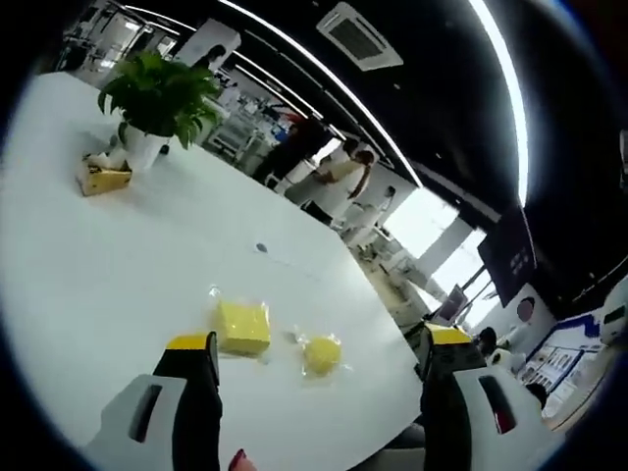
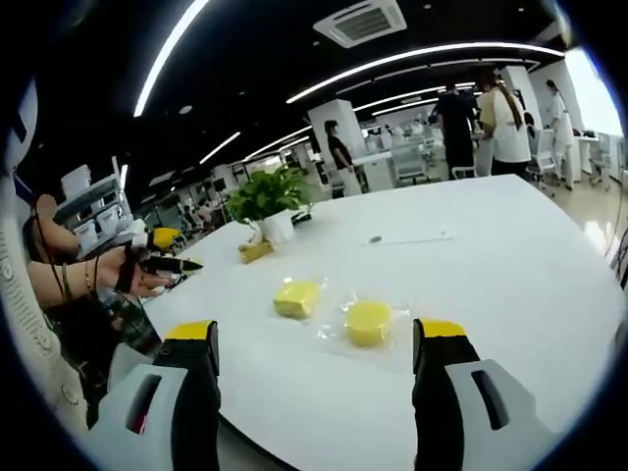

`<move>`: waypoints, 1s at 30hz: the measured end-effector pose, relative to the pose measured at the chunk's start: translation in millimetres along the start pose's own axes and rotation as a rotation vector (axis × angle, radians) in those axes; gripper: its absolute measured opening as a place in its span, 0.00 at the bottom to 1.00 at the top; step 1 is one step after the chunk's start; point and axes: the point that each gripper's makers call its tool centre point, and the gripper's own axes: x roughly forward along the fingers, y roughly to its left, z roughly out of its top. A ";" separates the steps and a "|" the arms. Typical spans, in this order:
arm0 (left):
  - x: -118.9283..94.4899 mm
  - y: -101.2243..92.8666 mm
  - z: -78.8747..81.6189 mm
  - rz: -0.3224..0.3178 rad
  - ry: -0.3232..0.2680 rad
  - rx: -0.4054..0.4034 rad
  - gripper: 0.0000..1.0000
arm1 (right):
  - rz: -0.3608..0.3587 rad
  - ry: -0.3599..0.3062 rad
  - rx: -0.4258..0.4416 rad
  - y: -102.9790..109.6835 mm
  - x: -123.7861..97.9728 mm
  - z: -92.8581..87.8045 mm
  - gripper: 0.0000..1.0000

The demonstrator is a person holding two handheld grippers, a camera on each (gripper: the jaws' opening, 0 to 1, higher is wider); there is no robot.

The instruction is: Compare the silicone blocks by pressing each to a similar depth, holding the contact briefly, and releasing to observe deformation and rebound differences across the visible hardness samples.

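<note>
We hold the left tool [image 1: 319,355] and right tool [image 2: 317,341] jaws apart above the square block [image 2: 296,297] and round block [image 2: 368,322] (both yellow) on the table [image 2: 510,255].

Around us, an open-plan office: white counter [image 2: 510,255], potted plant [image 2: 267,199], ceiling light strips [image 2: 422,54], air-conditioning vent [image 2: 359,22], desks behind.

Both views high above white table [image 2: 510,255], tilted, sharing two yellow blocks [image 1: 243,327]

White table [image 2: 510,265], blocks [image 2: 297,298], potted plant [image 2: 270,201]
</note>
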 end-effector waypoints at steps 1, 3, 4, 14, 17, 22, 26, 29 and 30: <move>1.7 1.1 -0.1 0.000 0.002 -0.005 0.85 | -0.001 0.004 0.002 -0.8 0.5 -1.1 0.75; 15.5 11.8 1.0 -0.001 0.015 -0.035 0.85 | -0.005 0.011 0.012 -3.1 2.3 -2.9 0.75; 19.8 15.9 1.5 -0.001 0.019 -0.044 0.85 | -0.006 0.014 0.014 -3.9 3.2 -3.7 0.75; 62.8 52.4 0.7 0.023 0.055 -0.109 0.87 | -0.034 0.067 0.024 -17.2 11.0 -10.8 0.75; 79.3 63.8 -3.3 0.027 0.076 -0.109 0.87 | -0.044 0.081 0.026 -22.3 12.3 -11.9 0.75; 103.6 85.1 -9.5 0.034 0.085 -0.145 0.87 | -0.063 0.108 0.029 -30.2 14.8 -15.0 0.75; 121.4 99.5 -11.4 0.039 0.085 -0.183 0.86 | -0.070 0.133 0.028 -34.3 16.5 -17.1 0.75; 134.2 111.0 -9.5 0.050 0.094 -0.164 0.86 | -0.075 0.147 0.027 -38.5 17.8 -19.7 0.74; 138.0 114.7 -7.7 0.054 0.092 -0.159 0.86 | -0.076 0.153 0.027 -39.3 17.8 -20.6 0.74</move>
